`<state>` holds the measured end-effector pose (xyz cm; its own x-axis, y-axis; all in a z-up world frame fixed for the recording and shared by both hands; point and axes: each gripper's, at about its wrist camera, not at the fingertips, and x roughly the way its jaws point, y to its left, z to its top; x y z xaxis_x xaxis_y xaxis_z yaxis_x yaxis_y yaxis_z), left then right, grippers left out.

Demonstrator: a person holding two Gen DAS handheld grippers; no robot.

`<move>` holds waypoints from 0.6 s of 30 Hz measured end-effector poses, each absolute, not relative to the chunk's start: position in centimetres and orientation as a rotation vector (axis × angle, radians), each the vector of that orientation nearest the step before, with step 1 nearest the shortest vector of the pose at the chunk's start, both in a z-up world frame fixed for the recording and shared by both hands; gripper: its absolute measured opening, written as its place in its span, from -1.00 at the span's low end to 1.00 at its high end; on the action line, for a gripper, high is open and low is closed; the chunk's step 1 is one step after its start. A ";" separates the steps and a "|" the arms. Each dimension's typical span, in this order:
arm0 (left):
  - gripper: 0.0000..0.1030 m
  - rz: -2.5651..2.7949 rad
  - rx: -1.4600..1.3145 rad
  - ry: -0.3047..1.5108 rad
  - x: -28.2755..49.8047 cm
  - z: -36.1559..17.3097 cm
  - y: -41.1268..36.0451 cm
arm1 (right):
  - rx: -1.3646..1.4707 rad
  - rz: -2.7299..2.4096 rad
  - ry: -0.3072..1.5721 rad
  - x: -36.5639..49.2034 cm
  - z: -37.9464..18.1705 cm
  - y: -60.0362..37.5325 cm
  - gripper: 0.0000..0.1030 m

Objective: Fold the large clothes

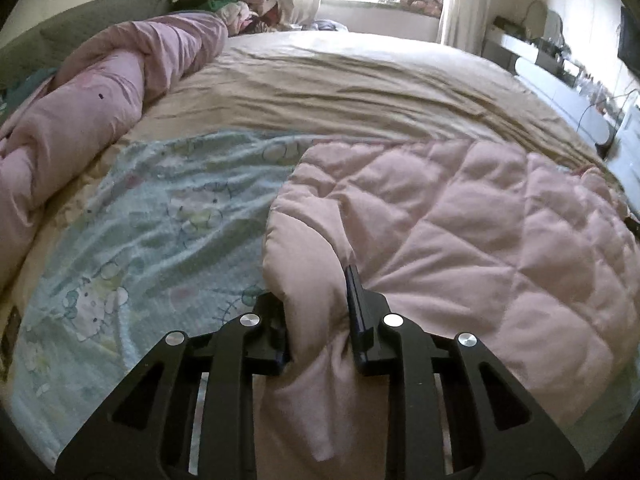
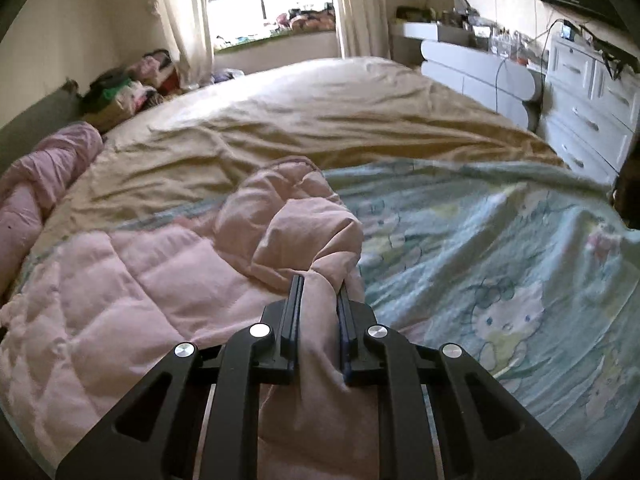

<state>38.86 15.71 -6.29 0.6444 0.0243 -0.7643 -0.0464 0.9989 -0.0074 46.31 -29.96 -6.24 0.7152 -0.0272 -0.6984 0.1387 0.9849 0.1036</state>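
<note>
Pink quilted padded garment (image 1: 460,216) lies centre-frame on the bed (image 1: 340,80), over a pale blue cartoon-print sheet (image 1: 160,216). Left gripper (image 1: 318,312) and right gripper (image 2: 318,312) fingers each clamp a bunched edge, probably to lift for a fold.

At the bottom centre of the frame the right gripper (image 2: 318,312) has its jaws closed on a bunched fold of the pink quilted garment (image 2: 132,280), which spreads over the lower left and rises in a crumpled lump just above the jaws. To the right lies a pale blue cartoon-cat sheet (image 2: 500,248). Behind both, a wrinkled tan bedspread (image 2: 320,120) fills the middle of the frame. A rolled pink blanket (image 2: 44,176) sits at the left edge. Upper left holds a pile of clothes (image 2: 132,88), the top centre a bright window (image 2: 276,4) with curtains, and the upper right a white dresser (image 2: 592,108).
</note>
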 end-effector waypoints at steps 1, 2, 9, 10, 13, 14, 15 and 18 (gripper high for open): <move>-0.66 0.042 -0.034 0.875 39.0 -6.7 15.9 | 0.144 -0.097 0.777 46.6 -6.7 -29.8 -0.72; -0.65 0.043 -0.039 0.877 39.0 -6.9 15.8 | 0.136 -0.102 0.786 46.9 -7.0 -29.7 -0.72; -0.60 0.040 -0.070 0.901 39.7 -8.3 16.0 | 0.099 -0.105 0.867 48.6 -9.1 -29.3 -0.66; -0.59 0.038 -0.077 0.903 39.8 -8.4 16.0 | 0.098 -0.108 0.870 48.6 -9.3 -29.3 -0.64; -0.58 0.037 -0.085 0.904 39.8 -8.6 16.0 | 0.101 -0.113 0.884 48.7 -9.8 -29.4 -0.57; -0.58 0.038 -0.085 0.905 39.9 -8.6 16.0 | 0.108 -0.113 0.885 48.7 -9.9 -29.6 -0.51; -0.56 0.040 -0.088 0.905 39.8 -8.6 16.0 | 0.118 -0.115 0.892 48.6 -9.9 -29.7 -0.48; -0.46 0.050 -0.103 0.910 39.4 -8.3 16.3 | 0.125 -0.128 0.901 48.2 -9.3 -30.0 -0.31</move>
